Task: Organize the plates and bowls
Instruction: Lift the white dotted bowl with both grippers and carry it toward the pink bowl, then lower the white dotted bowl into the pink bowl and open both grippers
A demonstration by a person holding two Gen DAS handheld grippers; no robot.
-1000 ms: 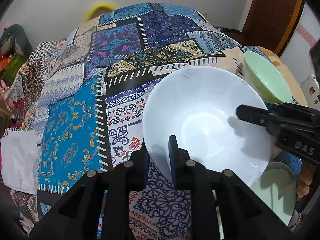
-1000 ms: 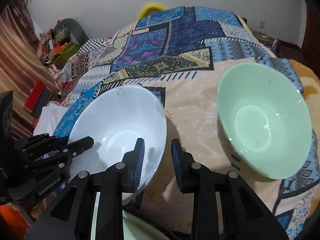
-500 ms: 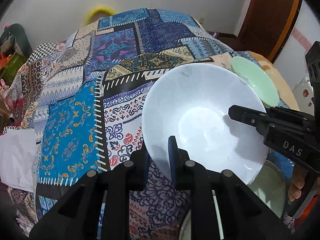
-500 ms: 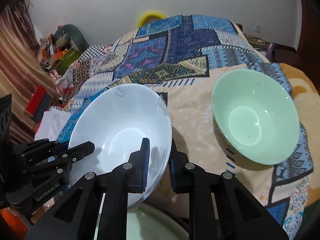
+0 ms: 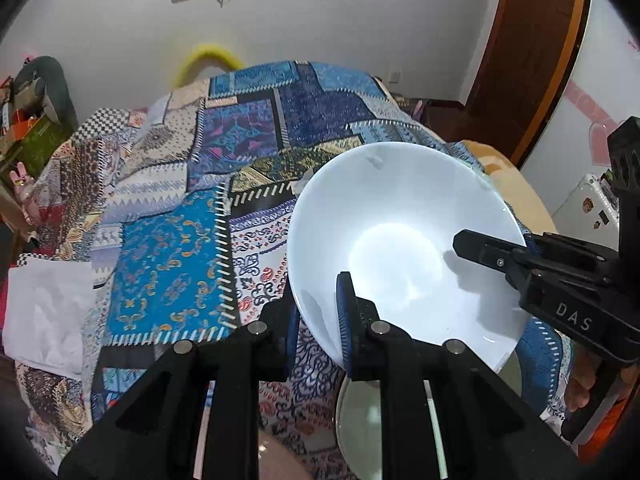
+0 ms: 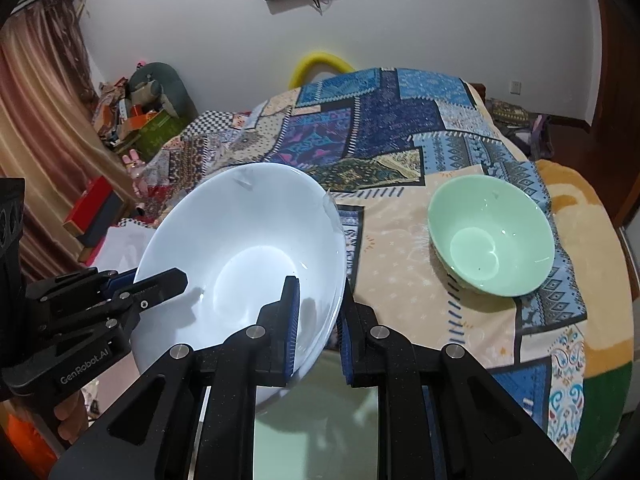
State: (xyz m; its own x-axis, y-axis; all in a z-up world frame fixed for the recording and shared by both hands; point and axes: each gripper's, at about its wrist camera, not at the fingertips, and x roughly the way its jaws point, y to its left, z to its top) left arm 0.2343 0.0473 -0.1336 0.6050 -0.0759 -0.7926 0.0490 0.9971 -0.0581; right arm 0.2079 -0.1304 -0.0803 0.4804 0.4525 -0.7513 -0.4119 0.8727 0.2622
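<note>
A large white bowl hangs tilted above the patchwork-covered table, held from both sides. My left gripper is shut on its near-left rim, one blue pad inside and one outside. In the right wrist view my right gripper is shut on the white bowl's right rim. Each gripper shows in the other's view, the right gripper and the left gripper. A pale green bowl sits upright on the cloth to the right. Below the lifted bowl lies a pale green plate, partly hidden by my fingers.
The patchwork cloth covers the round table. A white cloth lies at its left edge. A yellow chair back stands at the far side. Boxes and clutter fill the floor at left, and a wooden door is at right.
The right jaws closed onto the white bowl's rim. Both grippers then rose with the bowl, so the table and the green bowl look farther away.
</note>
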